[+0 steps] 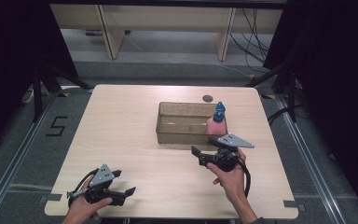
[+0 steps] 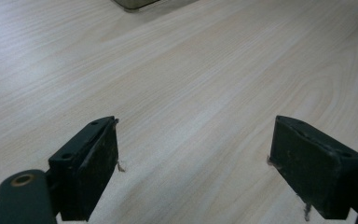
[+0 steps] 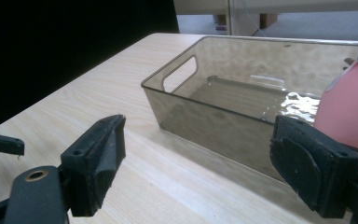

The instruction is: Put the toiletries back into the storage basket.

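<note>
High view: a light wooden bench point(image 1: 135, 140) carries a translucent smoky-brown plastic bin point(image 1: 186, 122) right of centre, with a pink bottle with a blue cap point(image 1: 217, 122) standing at the bin's right end; whether it stands inside or just outside the wall cannot be told. The right gripper point(image 1: 199, 155), lower right of centre, lies just in front of the bin, jaws spread wide and empty, probably lined up for a reach towards the bottle. The left gripper point(image 1: 123, 186), at the lower left, hovers over bare bench, likewise wide open and holding nothing, apparently parked clear of the work. Right gripper view: bottle point(image 3: 349, 105) at the right edge, beside the bin point(image 3: 223, 116).
</note>
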Demonstrator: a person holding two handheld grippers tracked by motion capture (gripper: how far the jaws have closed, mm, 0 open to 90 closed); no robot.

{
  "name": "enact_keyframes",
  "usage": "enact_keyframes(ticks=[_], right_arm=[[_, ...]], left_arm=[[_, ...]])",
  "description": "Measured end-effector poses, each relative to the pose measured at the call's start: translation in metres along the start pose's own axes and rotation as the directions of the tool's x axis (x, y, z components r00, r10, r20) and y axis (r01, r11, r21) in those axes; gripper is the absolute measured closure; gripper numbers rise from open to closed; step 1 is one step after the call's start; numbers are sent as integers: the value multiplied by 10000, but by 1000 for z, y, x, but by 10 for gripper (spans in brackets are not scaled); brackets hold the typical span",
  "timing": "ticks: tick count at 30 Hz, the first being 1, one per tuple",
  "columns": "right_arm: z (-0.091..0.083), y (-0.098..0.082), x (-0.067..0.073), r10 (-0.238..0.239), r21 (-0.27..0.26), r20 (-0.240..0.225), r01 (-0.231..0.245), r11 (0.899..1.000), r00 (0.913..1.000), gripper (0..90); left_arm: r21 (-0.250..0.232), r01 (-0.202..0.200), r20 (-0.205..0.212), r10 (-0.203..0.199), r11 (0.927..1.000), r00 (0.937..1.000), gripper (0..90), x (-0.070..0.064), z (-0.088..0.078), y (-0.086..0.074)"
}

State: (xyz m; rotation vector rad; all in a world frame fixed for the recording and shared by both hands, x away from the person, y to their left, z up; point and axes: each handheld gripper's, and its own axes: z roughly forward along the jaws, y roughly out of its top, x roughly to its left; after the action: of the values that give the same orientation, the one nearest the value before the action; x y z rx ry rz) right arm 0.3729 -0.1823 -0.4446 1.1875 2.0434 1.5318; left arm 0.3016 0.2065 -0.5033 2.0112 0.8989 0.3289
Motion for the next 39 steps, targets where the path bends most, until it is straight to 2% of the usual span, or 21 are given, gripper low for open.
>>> enact_keyframes(ticks=[1, 3, 6, 7, 8, 10, 12, 13, 14, 18, 20, 22, 23, 24, 25, 27, 31, 32, 33, 38, 39], right_arm=[[-2, -1, 2, 291, 167, -77, -289, 9994, 9995, 190], [-2, -2, 4, -52, 153, -20, 52, 9999, 10000, 189], [-1, -4, 6, -47, -20, -197, 46, 10000, 9998, 189], [-3, -4, 10, 411, 198, -233, -406, 9990, 9989, 190], [-1, -5, 8, -81, 125, -232, 84, 9999, 9997, 190], [-2, -7, 11, 206, 190, -345, -200, 9996, 9992, 189], [-3, -8, 11, -83, 203, -256, 88, 9998, 9996, 187], [-3, -9, 12, 78, 148, -367, -73, 9999, 9993, 187], [-2, -11, 12, -190, 88, -385, 193, 9998, 9991, 185], [-3, -15, 17, -54, 431, -717, 85, 9990, 9974, 165], [-3, -17, 19, -74, 440, -767, 108, 9990, 9970, 162], [-4, -19, 22, -35, 479, -678, 68, 9988, 9977, 157], [-3, -19, 21, -290, 285, -860, 315, 9991, 9959, 156], [-4, -20, 21, -460, 268, -668, 479, 9985, 9967, 155], [-4, -21, 24, -79, 317, -842, 106, 9994, 9964, 154], [-5, -22, 24, -269, 435, -933, 310, 9986, 9953, 154], [-5, -27, 26, -111, 594, -882, 164, 9981, 9960, 155], [-5, -28, 24, -365, 489, -932, 411, 9980, 9950, 155], [-5, -29, 27, -59, 576, -987, 117, 9983, 9951, 155], [-6, -33, 25, -422, 451, -937, 465, 9979, 9947, 155], [-6, -35, 27, -181, 587, -1138, 249, 9980, 9933, 155]], left_arm=[[18, -11, 6, 11, 10000, 10000, 147, 0, 0, 0], [79, 3, -92, -2, 10000, 10000, 147, 0, 0, 0], [69, -3, -100, 4, 10000, 10000, 147, 0, 0, 0], [25, -19, -24, 19, 10000, 10000, 147, 1, 0, 0], [10, -14, -31, 14, 10000, 10000, 147, 1, 0, 0], [-34, -20, -7, 20, 10000, 10000, 147, 1, 0, 0], [-33, -20, -3, 20, 10000, 10000, 147, 1, 0, 0], [-4, -50, -25, 50, 10000, 10000, 147, 1, 0, 0], [-41, 3, 20, -3, 10000, 10000, 147, 1, 0, -1], [18, -12, -21, 12, 10000, 10000, 147, 0, 0, 0], [113, -182, -102, 183, 9998, 9998, 147, 2, -1, 0], [-21, -36, -69, 36, 10000, 10000, 147, 0, -1, 0], [-30, -36, -10, 36, 10000, 10000, 147, 0, 0, 0], [-22, -42, 32, 42, 10000, 10000, 147, 0, 0, 0], [-24, -33, 27, 33, 10000, 10000, 147, 0, 0, 0], [-12, -55, 32, 55, 10000, 10000, 147, 0, 0, 0], [-94, -99, 53, 100, 9999, 9999, 147, 0, 0, 0], [-84, -99, 58, 99, 9999, 9999, 147, 0, 0, 0], [-88, -101, 57, 101, 9999, 9999, 147, 0, 0, 0], [-64, -174, 65, 175, 9998, 9998, 147, 0, 1, 0], [-63, -184, 62, 184, 9998, 9998, 147, 0, 1, 0]])
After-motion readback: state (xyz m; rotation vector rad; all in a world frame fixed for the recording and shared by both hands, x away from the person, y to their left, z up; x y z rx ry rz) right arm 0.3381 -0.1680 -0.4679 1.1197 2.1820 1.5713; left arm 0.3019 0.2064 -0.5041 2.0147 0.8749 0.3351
